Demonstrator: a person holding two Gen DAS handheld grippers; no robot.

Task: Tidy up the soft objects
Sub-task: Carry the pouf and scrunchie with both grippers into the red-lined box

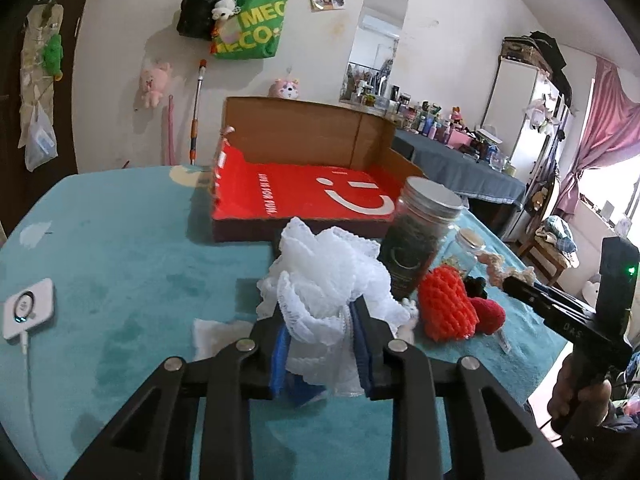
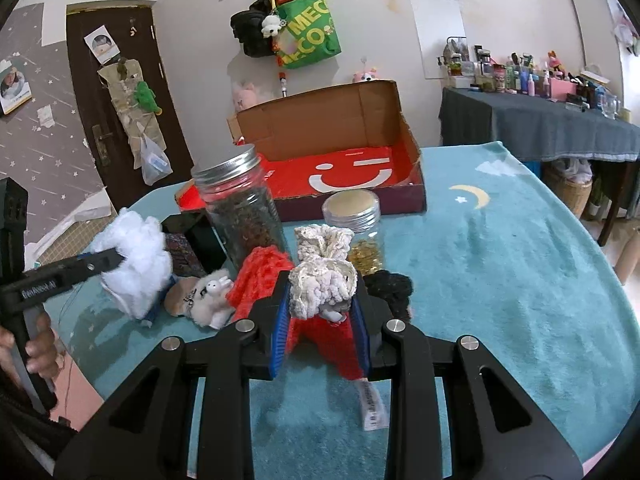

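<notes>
Item 1, left claw (image 1: pixel 320 320): clenched on the white mesh pouf (image 1: pixel 324 272), held just above the teal counter (image 1: pixel 120 260), short of the box.

Item 2, right claw (image 2: pixel 322 308): clenched on the cream crochet scrunchie (image 2: pixel 320 284), directly over the red knit piece (image 2: pixel 328 340).

Item 3, open red-floored cardboard box (image 2: pixel 396 120): at the far side of the counter, nothing visible inside; judged the likely destination.

Item 4, soft pieces not yet picked up: orange knit heart (image 1: pixel 448 308), dark red knit piece (image 1: pixel 488 314), black scrunchie (image 2: pixel 390 286), small plush animals (image 2: pixel 208 296).

Item 5, hard goods among them: tall dark-filled jar (image 2: pixel 240 208), short jar (image 2: pixel 354 220).

Step in hand, as judged: both claws loaded, carry-to-box stage. Next move calls for lifting clear of the two jars, which stand between the claws and the box, then letting go over the red floor.

View differences: only the right view shows the plush animals, the black scrunchie clearly and a tag lying under the claw; only the left view shows the white charging device (image 1: pixel 28 308) at the counter's left side
</notes>
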